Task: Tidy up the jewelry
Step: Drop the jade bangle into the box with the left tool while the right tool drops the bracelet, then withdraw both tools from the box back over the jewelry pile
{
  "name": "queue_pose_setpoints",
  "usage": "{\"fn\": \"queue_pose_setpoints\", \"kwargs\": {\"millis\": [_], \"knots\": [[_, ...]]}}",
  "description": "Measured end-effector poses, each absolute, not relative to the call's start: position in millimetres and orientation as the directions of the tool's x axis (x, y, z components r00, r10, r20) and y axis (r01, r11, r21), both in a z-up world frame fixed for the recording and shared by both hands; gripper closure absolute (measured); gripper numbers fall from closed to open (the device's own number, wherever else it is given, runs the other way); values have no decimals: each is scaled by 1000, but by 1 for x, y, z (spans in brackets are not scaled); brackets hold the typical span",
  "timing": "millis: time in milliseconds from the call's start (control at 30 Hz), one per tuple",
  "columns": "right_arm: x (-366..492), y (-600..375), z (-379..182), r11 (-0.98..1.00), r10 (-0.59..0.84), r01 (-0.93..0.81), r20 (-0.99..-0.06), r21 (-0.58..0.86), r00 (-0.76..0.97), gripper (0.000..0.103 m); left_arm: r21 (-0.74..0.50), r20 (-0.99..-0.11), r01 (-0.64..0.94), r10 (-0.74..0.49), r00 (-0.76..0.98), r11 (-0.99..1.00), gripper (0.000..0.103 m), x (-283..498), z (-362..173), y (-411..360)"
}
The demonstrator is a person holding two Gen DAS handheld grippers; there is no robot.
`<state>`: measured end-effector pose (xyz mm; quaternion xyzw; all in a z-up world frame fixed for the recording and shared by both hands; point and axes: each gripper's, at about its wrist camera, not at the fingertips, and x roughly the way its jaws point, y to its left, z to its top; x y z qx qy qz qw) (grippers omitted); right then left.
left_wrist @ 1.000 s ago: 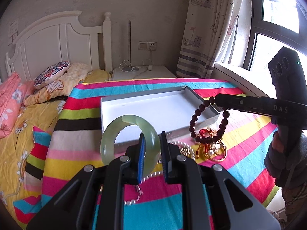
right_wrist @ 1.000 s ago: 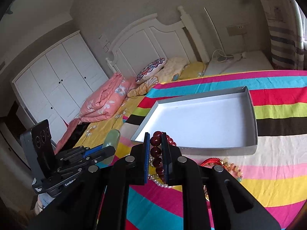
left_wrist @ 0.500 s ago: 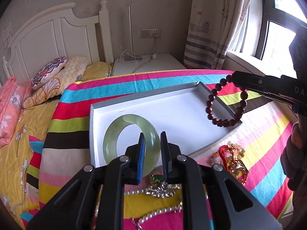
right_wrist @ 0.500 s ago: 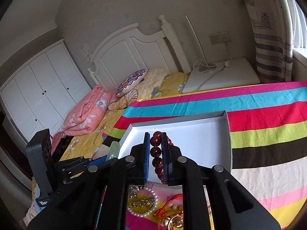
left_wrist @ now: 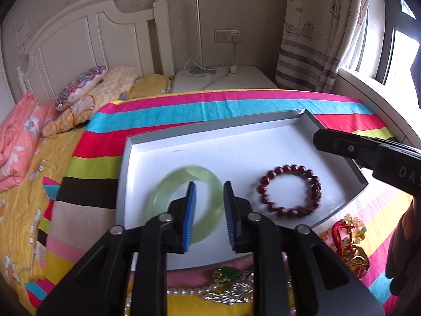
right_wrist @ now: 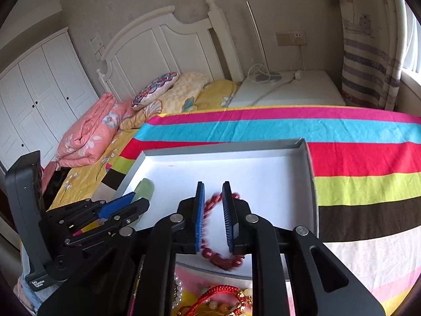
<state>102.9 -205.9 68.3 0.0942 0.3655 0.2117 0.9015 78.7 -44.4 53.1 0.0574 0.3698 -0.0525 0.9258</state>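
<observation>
A white tray with grey walls (left_wrist: 236,142) lies on the striped blanket; it also shows in the right wrist view (right_wrist: 263,168). A pale green jade bangle (left_wrist: 168,189) lies flat in the tray's left part. My left gripper (left_wrist: 209,192) is open just above it, its jaws apart over the bangle's right side. A dark red bead bracelet (left_wrist: 289,191) lies flat in the tray's right part. My right gripper (right_wrist: 212,192) is open above that bracelet (right_wrist: 223,259), which shows blurred between the jaws. The left gripper (right_wrist: 131,202) and the bangle (right_wrist: 143,188) also show in the right wrist view.
Loose jewelry lies on the blanket in front of the tray: a pearl string with a green-and-gold piece (left_wrist: 231,287) and a red-corded gold ornament (left_wrist: 350,239). Pillows (left_wrist: 86,87), a pink quilt (right_wrist: 86,134), a headboard and a white nightstand (left_wrist: 226,79) are behind.
Both grippers have moved forward and down over the tray and opened. The bangle and the bead bracelet have been let go and now lie in the tray.
</observation>
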Motion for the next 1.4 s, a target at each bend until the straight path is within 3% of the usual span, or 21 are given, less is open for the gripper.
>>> {"fn": "queue_pose_setpoints", "kwargs": {"millis": [33, 67, 100, 333, 500, 667, 767, 1033, 1233, 1400], "knots": [[103, -207, 68, 891, 453, -312, -623, 329, 638, 77, 86, -682, 136, -41, 731, 987, 64, 76, 55, -43], [102, -209, 68, 892, 452, -311, -619, 328, 642, 65, 97, -674, 131, -32, 738, 987, 61, 73, 56, -41], [101, -211, 69, 897, 442, -309, -616, 317, 653, 61, 99, -673, 126, -27, 739, 987, 59, 71, 56, -37], [114, -227, 32, 950, 296, -249, -784, 186, 546, 62, 47, -719, 82, -23, 695, 996, 59, 72, 40, -11], [101, -218, 20, 953, 227, -293, -822, 77, 523, 61, 17, -736, 91, -49, 675, 996, 57, 75, 25, 1], [77, -221, 18, 960, 230, -260, -809, 99, 541, 61, 51, -739, 112, -38, 673, 992, 56, 73, 21, -8], [59, -225, 20, 960, 248, -250, -793, 125, 557, 61, 44, -730, 124, -53, 681, 991, 50, 67, 22, -12], [-12, -256, 47, 925, 377, -314, -630, 216, 679, 60, -46, -607, 65, -79, 791, 997, 12, 5, 59, 5], [-55, -236, 40, 882, 432, -444, -649, 158, 627, 60, -194, -629, 112, -211, 749, 975, 10, -45, 47, -3], [-64, -209, 36, 862, 415, -500, -675, 78, 610, 62, -156, -579, 184, -241, 779, 971, 10, -81, 38, -24]]}}
